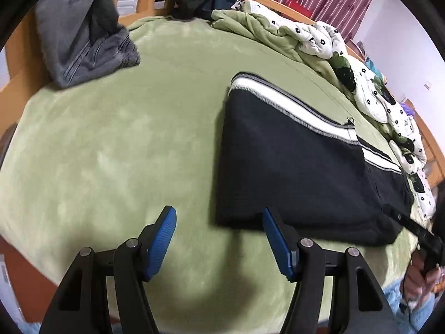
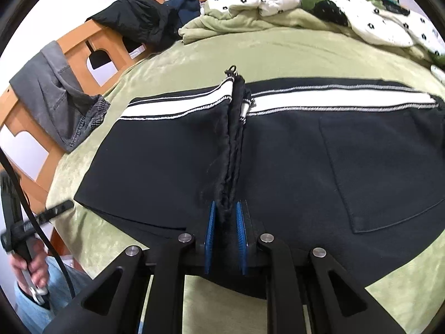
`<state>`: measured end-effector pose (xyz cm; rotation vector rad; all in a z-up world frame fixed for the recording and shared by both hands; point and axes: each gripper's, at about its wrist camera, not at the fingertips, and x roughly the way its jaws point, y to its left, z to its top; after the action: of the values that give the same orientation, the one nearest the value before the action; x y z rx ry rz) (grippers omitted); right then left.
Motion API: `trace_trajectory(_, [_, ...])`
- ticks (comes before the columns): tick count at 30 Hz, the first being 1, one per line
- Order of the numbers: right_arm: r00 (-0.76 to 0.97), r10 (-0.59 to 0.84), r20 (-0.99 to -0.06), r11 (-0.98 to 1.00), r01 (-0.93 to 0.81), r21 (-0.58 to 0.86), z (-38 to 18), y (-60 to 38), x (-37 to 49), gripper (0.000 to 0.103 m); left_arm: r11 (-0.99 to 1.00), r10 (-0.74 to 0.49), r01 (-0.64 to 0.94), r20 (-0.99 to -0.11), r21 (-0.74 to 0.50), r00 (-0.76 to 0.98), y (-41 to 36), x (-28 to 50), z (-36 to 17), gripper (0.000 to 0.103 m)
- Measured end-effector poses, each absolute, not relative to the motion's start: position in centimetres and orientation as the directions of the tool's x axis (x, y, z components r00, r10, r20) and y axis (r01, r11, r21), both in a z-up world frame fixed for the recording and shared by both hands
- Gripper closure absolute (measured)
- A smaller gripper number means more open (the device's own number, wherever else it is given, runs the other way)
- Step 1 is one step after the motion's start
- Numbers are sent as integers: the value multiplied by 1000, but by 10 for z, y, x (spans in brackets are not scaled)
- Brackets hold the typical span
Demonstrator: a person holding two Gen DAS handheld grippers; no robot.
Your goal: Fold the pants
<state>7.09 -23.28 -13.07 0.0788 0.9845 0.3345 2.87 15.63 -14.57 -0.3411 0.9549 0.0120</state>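
Observation:
Black pants (image 1: 300, 172) with a white side stripe lie flat on the green bed cover (image 1: 125, 144), folded over themselves. My left gripper (image 1: 219, 239) is open and empty, just above the cover at the near left corner of the pants. In the right wrist view the pants (image 2: 292, 167) spread across the bed. My right gripper (image 2: 226, 236) is shut on a bunched ridge of the pants' fabric at their near edge, at the fold between the two halves. A zipper pull (image 2: 232, 70) shows at the far end of that ridge.
Grey trousers (image 1: 83, 41) hang over the wooden bed frame (image 2: 91, 39) on the left. Dark clothes (image 2: 139, 19) lie on the frame at the back. A rumpled green and white flowered quilt (image 1: 319, 39) runs along the far side.

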Motion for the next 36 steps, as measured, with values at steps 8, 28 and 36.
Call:
trace_trajectory(8, [612, 195, -766, 975, -207, 83, -118, -252, 55, 66, 952, -101, -195, -844, -236, 526, 144, 45, -171, 38])
trace_trajectory(28, [566, 104, -818, 995, -60, 84, -165, -280, 92, 49, 876, -245, -196, -757, -441, 606, 158, 43, -182, 43])
trace_trajectory(36, [631, 73, -773, 995, -101, 11, -182, -265, 88, 18, 865, -258, -189, -735, -465, 627, 157, 40, -185, 43])
